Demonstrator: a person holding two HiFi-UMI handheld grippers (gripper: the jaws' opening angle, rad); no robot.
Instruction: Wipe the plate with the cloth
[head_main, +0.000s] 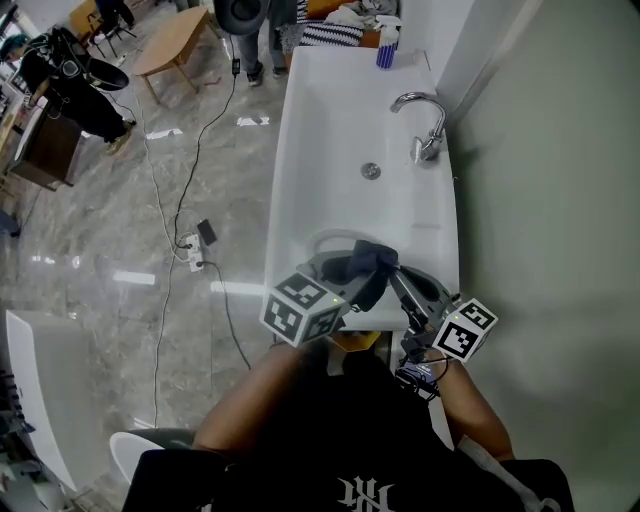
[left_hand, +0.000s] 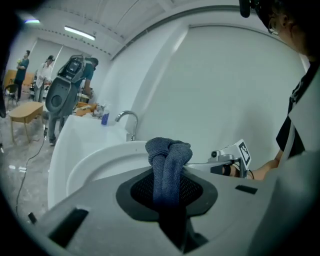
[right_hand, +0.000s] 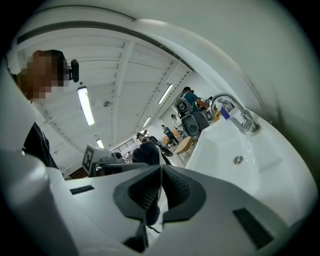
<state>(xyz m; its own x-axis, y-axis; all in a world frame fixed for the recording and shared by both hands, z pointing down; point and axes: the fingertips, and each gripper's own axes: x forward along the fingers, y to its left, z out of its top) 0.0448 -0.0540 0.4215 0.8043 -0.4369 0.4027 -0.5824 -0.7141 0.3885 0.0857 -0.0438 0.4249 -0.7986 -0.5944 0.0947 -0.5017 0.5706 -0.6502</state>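
Over the near end of the sink I hold a white plate (head_main: 333, 238) by its right rim, with my right gripper (head_main: 397, 278) shut on the thin edge. My left gripper (head_main: 360, 286) is shut on a bunched dark blue cloth (head_main: 373, 260), which rests against the plate's face. In the left gripper view the cloth (left_hand: 168, 155) stands up between the pads of the left gripper (left_hand: 168, 182), with the plate (left_hand: 95, 162) curving behind it and the right gripper (left_hand: 231, 159) at its far side. The right gripper view shows the cloth (right_hand: 147, 152) beyond the closed jaws.
The white basin (head_main: 340, 120) stretches away from me, with a drain (head_main: 371, 171) and a chrome faucet (head_main: 427, 128) on its right side. A blue bottle (head_main: 386, 50) stands at the far end. A wall runs along the right. Cables lie on the floor at left.
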